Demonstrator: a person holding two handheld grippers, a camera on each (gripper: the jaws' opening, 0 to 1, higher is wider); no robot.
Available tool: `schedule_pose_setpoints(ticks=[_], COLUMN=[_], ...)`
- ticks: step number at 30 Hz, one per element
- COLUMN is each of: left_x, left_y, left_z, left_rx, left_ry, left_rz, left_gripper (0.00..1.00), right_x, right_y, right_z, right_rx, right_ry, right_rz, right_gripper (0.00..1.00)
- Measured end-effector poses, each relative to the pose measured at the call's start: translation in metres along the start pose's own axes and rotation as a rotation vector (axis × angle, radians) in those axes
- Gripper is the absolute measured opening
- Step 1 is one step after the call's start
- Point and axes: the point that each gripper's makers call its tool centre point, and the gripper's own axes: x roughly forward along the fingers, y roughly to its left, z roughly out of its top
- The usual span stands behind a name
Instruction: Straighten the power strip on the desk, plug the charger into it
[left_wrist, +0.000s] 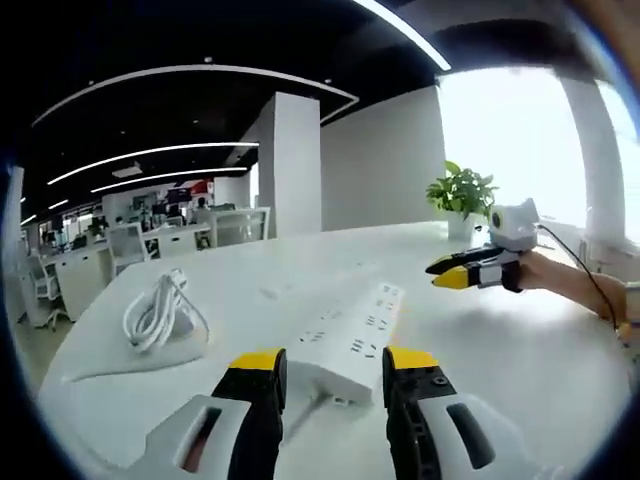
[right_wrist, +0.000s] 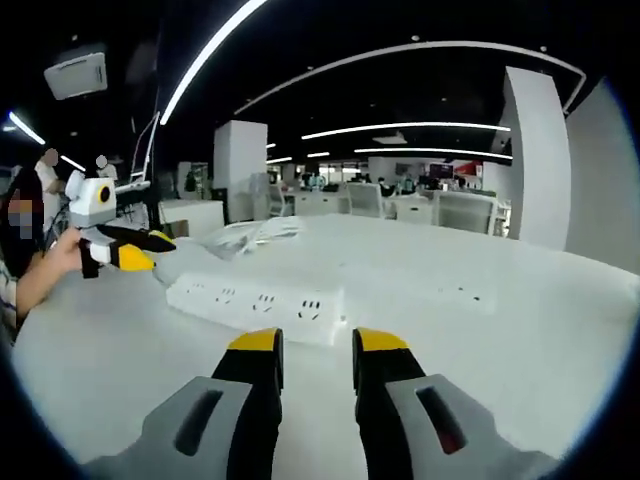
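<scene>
Both the left gripper (left_wrist: 330, 362) and right gripper (right_wrist: 317, 342) hover part-open, empty; better nudge the power strip (left_wrist: 350, 340) gently by its ends.

An open-plan office. Rows of white desks (left_wrist: 90, 262) and office chairs (right_wrist: 366, 199) stretching back under a dark ceiling with long curved light strips (left_wrist: 190, 72). White square columns (right_wrist: 237, 170), a big bright window (left_wrist: 520, 140), a potted plant (left_wrist: 461, 195) on the round white table (right_wrist: 520, 330).
</scene>
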Motion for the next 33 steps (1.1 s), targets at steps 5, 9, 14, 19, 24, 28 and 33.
schedule_pose_setpoints(ticks=[5, 9, 14, 19, 24, 28, 33], left_x=[0.002, 0.003, 0.006, 0.009, 0.012, 0.015, 0.018], left_y=[-0.005, -0.008, -0.012, -0.016, -0.017, -0.018, -0.019], left_z=[-0.006, -0.013, -0.020, -0.024, -0.026, -0.028, -0.029], left_rx=[-0.003, -0.013, -0.019, -0.021, -0.036, -0.047, -0.048], left_ry=[0.017, 0.033, 0.055, 0.068, 0.080, 0.083, 0.083], left_rz=[-0.014, -0.022, -0.031, -0.041, -0.053, -0.060, -0.064], left_gripper=[0.39, 0.39, 0.39, 0.39, 0.38, 0.38, 0.37], right_x=[0.004, 0.009, 0.015, 0.018, 0.020, 0.023, 0.027], right_y=[-0.002, 0.000, 0.002, 0.003, 0.003, 0.004, 0.007], right_z=[-0.006, -0.008, -0.013, -0.018, -0.016, -0.015, -0.018], right_rx=[0.007, 0.021, 0.032, 0.029, 0.032, 0.026, 0.023], right_ry=[0.021, 0.021, 0.030, 0.040, 0.029, 0.027, 0.034], right_rz=[0.005, 0.028, 0.045, 0.052, 0.061, 0.076, 0.093], right_gripper=[0.26, 0.26, 0.25, 0.25, 0.25, 0.24, 0.24])
